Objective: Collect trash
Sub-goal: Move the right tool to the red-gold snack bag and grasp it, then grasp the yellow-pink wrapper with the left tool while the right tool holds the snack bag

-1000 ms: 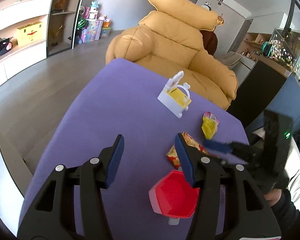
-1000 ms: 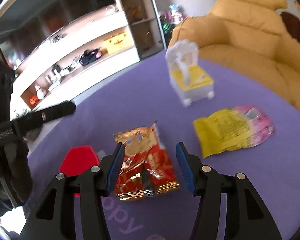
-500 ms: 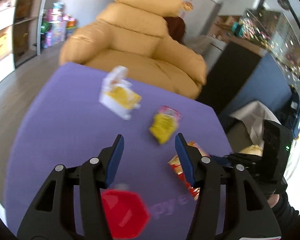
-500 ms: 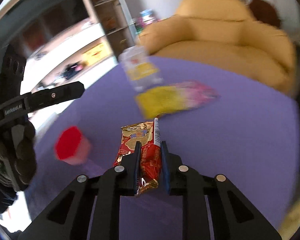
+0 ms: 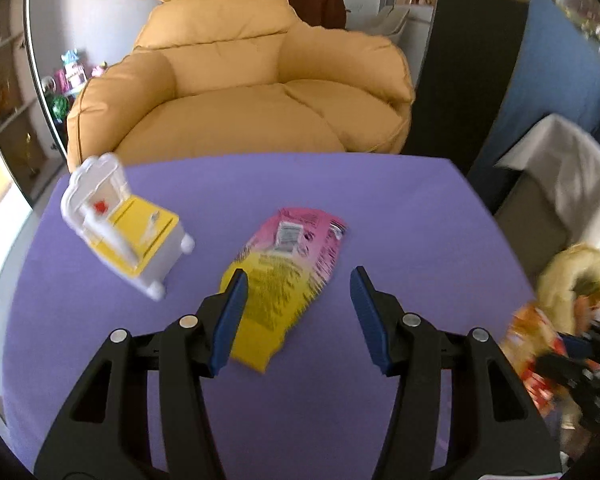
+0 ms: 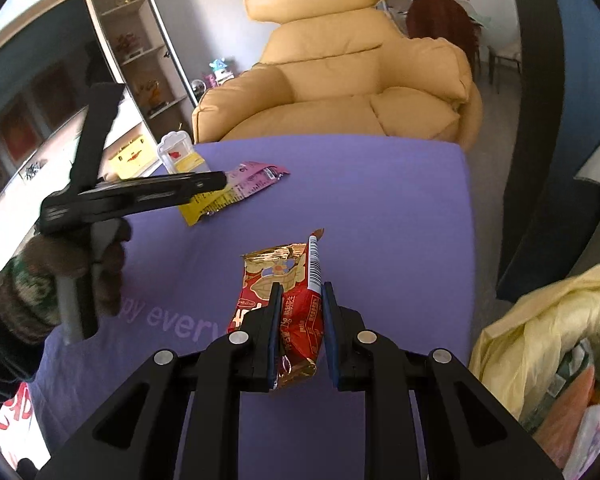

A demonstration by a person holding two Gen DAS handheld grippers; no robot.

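A red and gold snack wrapper [image 6: 300, 304] hangs above the purple table [image 6: 380, 208], with my right gripper [image 6: 300, 312] shut on it. The same wrapper [image 5: 534, 356] shows blurred at the right edge of the left wrist view. A yellow and pink wrapper [image 5: 288, 276] lies flat on the table. My left gripper [image 5: 298, 300] hovers over its near end, open, one blue finger [image 5: 230, 312] across its left edge. From the right wrist view, the left gripper [image 6: 216, 180] is side-on above that wrapper [image 6: 244, 186].
A white and yellow toy chair [image 5: 120, 236] stands on the table left of the wrapper. A tan armchair [image 5: 240, 92] sits behind the far edge. A pale yellow trash bag [image 6: 548, 340] holding rubbish is off the table's right side.
My right gripper closed on the red and gold wrapper and carried it up and to the right. My left gripper swung from the red cup to over the yellow and pink wrapper.
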